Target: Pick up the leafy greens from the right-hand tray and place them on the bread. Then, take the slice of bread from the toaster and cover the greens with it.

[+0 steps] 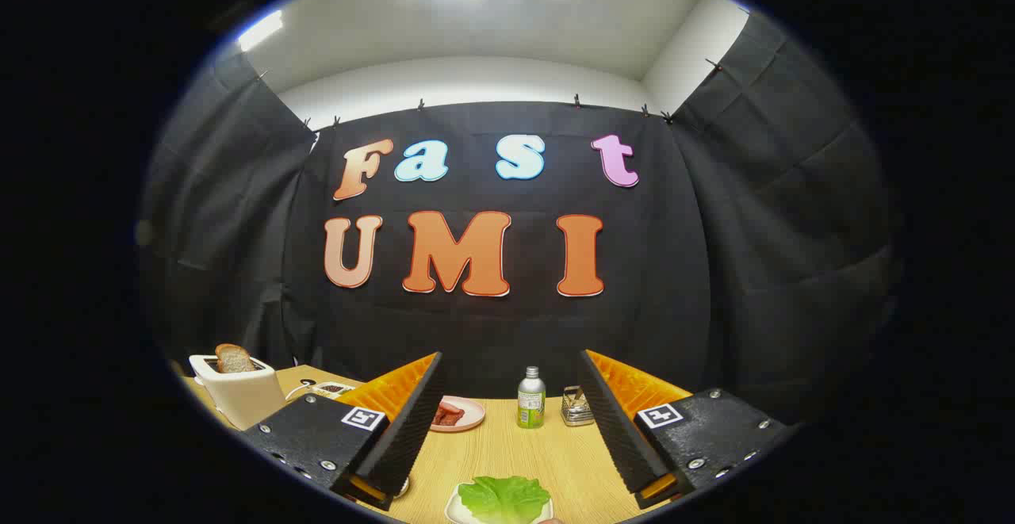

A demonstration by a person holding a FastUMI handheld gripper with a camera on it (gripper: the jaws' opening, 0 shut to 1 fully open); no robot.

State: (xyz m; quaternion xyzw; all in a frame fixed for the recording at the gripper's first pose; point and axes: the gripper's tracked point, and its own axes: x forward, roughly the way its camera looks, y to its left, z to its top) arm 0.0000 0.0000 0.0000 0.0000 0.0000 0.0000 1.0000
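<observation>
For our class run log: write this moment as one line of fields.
tongs: open, empty | leafy greens: on tray, between fingers | bread slice: in toaster | stage: greens not yet grasped

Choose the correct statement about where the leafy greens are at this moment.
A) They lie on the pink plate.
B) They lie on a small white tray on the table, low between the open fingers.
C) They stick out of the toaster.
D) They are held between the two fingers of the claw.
B: the leafy greens rest on the white tray on the wooden table, and the open claw touches nothing.
</observation>
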